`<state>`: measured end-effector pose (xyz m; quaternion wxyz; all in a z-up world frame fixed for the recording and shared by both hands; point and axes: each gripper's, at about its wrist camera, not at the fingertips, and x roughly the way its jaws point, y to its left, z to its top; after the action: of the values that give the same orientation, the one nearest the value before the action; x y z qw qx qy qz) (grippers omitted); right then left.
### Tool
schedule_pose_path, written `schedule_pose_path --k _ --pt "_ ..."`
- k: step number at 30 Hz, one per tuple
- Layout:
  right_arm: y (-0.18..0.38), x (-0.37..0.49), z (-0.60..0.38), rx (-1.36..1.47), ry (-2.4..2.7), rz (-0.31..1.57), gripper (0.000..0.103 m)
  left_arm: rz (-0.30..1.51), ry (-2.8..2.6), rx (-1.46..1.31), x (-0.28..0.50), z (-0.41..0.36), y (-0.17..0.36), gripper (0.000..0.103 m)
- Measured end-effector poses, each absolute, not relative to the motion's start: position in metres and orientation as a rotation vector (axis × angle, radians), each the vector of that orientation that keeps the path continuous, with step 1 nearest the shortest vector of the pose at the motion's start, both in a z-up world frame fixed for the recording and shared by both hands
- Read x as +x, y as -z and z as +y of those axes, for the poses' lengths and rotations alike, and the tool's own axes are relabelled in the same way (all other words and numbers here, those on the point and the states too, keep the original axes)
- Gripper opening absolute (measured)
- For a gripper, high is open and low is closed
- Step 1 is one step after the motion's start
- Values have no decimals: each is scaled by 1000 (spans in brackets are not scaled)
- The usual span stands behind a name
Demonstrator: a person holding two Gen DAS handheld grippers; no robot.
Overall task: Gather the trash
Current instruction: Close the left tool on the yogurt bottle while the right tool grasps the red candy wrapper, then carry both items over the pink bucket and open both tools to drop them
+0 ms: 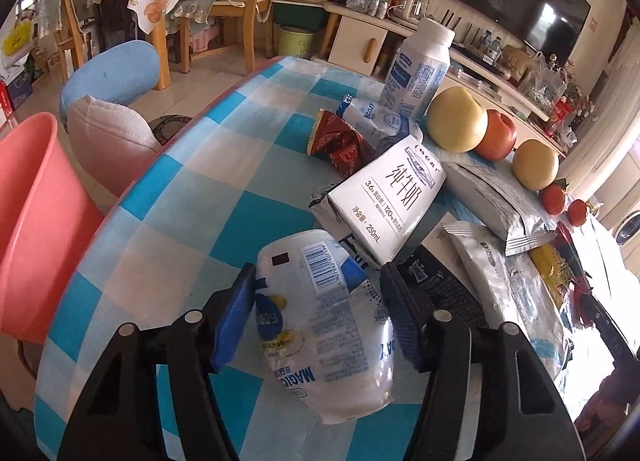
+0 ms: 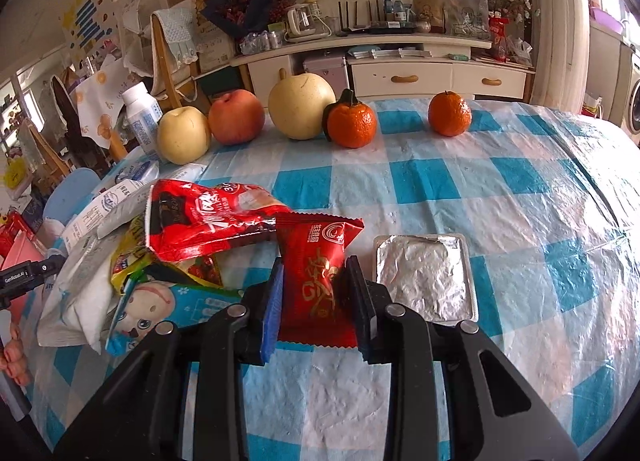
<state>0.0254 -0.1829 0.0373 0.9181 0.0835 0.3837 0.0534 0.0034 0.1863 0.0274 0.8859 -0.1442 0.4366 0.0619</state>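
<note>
Glossy crinkled plastic on the red wrapper (image 2: pixel 314 285) between the right tongs (image 2: pixel 314 301); wrinkled shiny foil on the tray (image 2: pixel 424 277) just right of them; glossy film over the checked table (image 2: pixel 520 189); smooth glossy white pouch (image 1: pixel 324 325) between the left tongs (image 1: pixel 320 321).

So the pouch (image 1: pixel 326 325) lies on the table (image 1: pixel 168 197) with the milk carton (image 1: pixel 390 197) right behind it and the bucket (image 1: pixel 36 221) off the table's left edge. Over in the right wrist view, the foil tray (image 2: pixel 426 277) sits just right of the snack packet (image 2: pixel 316 281), fruit (image 2: pixel 302 105) lined up behind
</note>
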Motion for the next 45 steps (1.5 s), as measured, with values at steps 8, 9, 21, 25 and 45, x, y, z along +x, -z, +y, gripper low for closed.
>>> schedule_pose_path --k 8,9,21,25,45 --pt "-65 -4 -169 235 -130 715 32 821 -100 -239 -13 189 -56 64" --pt "-71 -8 -166 236 -130 702 32 808 -101 -225 -14 189 -60 64" --pt "-139 -20 -40 211 -372 627 32 641 -219 -220 -50 255 -114 64" --pt "-157 -11 36 202 -543 632 32 595 -342 -258 -69 309 -124 64" --pt "-121 14 308 -11 -895 819 43 655 -695 -609 -110 479 -80 65"
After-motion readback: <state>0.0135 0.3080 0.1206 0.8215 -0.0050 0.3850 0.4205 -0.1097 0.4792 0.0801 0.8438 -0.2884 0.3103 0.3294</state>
